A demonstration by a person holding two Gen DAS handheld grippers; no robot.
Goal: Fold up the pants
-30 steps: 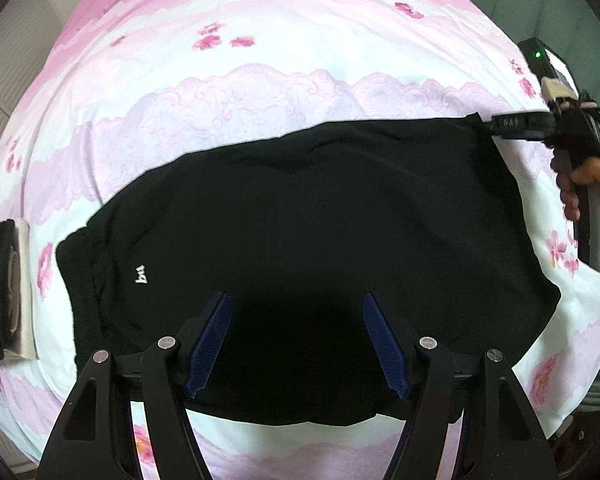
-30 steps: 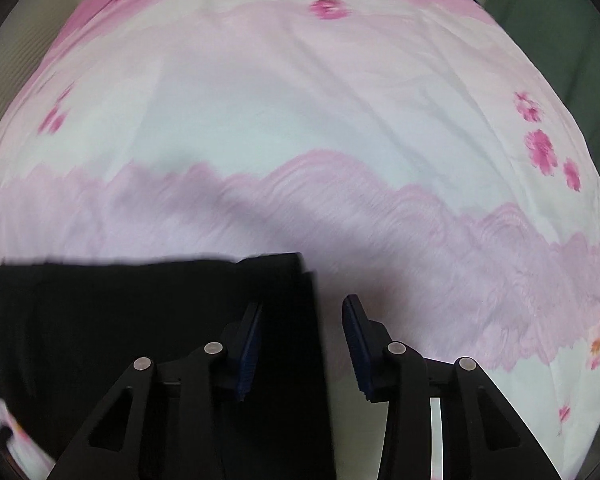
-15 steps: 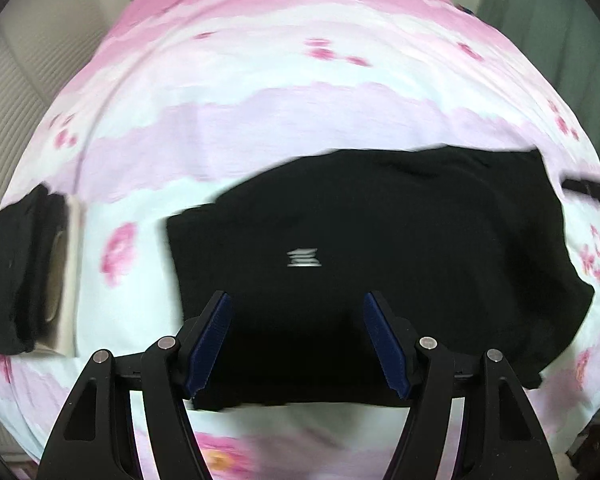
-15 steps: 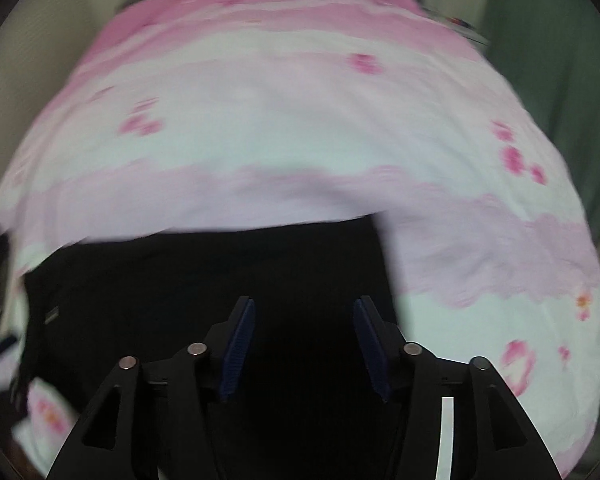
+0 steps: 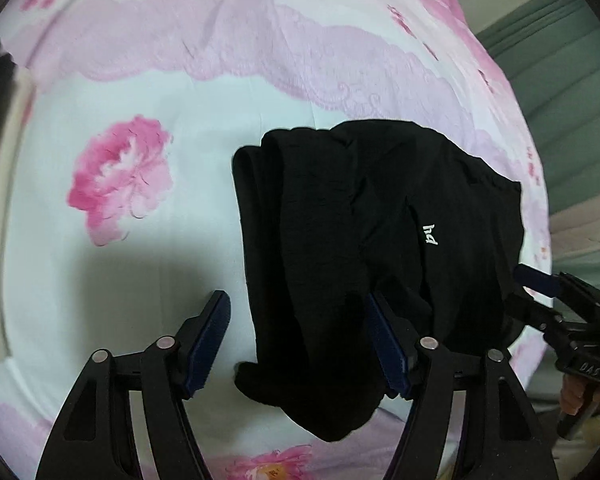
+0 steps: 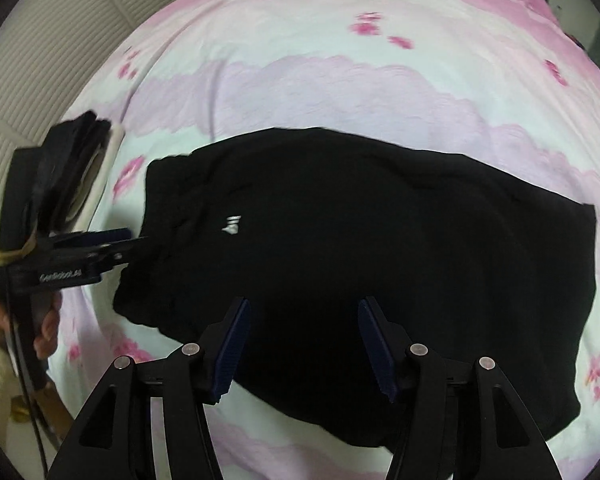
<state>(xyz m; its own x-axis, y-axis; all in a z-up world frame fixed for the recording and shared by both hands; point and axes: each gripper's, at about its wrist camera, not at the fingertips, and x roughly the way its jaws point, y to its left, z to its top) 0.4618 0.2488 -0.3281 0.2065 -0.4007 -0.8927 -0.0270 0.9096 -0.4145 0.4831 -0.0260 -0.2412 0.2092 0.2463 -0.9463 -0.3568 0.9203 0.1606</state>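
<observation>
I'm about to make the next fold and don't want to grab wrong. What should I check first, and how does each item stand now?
1. Left gripper open: ok, jaws wide apart and gripping nothing.
2. Right gripper open: ok, jaws wide apart above the cloth.
3. Black pants lying smooth on the floral bedsheet: not ok, the left wrist view shows bunched folds along the near edge.
4. White logo facing up: ok.
5. Stack of folded clothes apart from the pants: ok, bedsheet shows between them.
6. Layer edges lined up: cannot tell, black on black.
</observation>
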